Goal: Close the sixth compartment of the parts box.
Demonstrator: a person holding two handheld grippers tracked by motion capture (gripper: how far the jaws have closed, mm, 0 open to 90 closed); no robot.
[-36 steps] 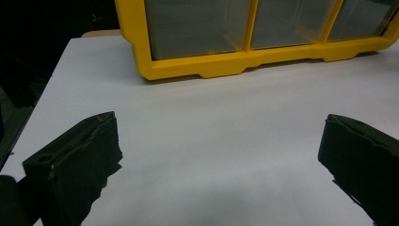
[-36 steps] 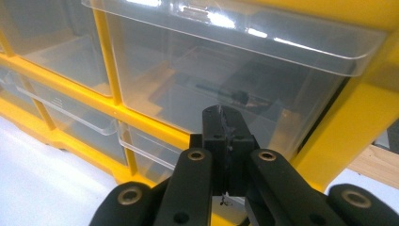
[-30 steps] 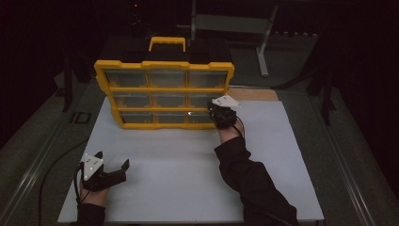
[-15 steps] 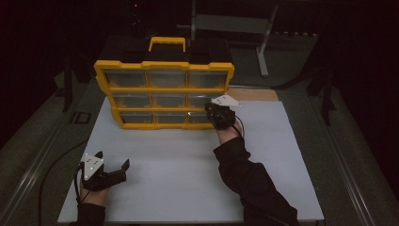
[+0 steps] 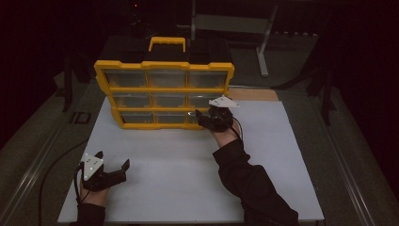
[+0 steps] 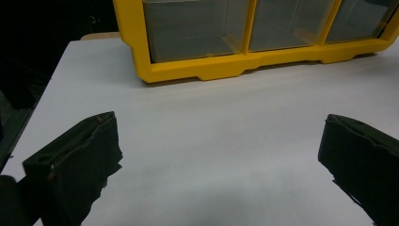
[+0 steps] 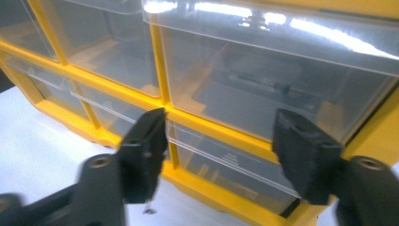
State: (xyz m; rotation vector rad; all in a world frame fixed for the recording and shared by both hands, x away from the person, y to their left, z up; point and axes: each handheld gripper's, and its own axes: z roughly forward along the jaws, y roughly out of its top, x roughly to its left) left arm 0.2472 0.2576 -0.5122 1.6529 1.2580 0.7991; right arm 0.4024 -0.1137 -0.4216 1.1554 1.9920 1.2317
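- high view: yellow organizer [image 5: 164, 94] stands upright on its edge at the back of the white surface [image 5: 179, 160], drawer fronts facing me, handle [image 5: 167, 43] on top. upright like that so i can get at the clear drawers head-on.
- my right gripper [image 5: 210, 118] is up against the cabinet's lower right corner, at the bottom-right drawer. its jaws have just been opening; nothing between them here.
- my left gripper [image 5: 112, 165] is parked near the front left of the surface, well apart from the organizer, jaws wide and holding nothing. my read: it's just waiting out of the way.
- hard to tell from up here: drawer contents, too dim and glary. room behind is black; a grey stand [image 5: 263, 28] is barely visible.
- left gripper view: left gripper [image 6: 221, 155] jaws spread wide over bare surface. organizer's [image 6: 226, 61] bottom row sits ahead, frame foot on the surface. upper rows cut off by the top edge.
- right gripper view: right gripper [image 7: 221, 146] jaws stand apart, straddling the bottom-right drawer [image 7: 230, 162] front, not pressing on it as far as i can see. whether the tips touch the drawer lip, cannot tell.
- the middle-right drawer [image 7: 273, 80] above shows a dark shape inside, blurred by glare; can't identify it.
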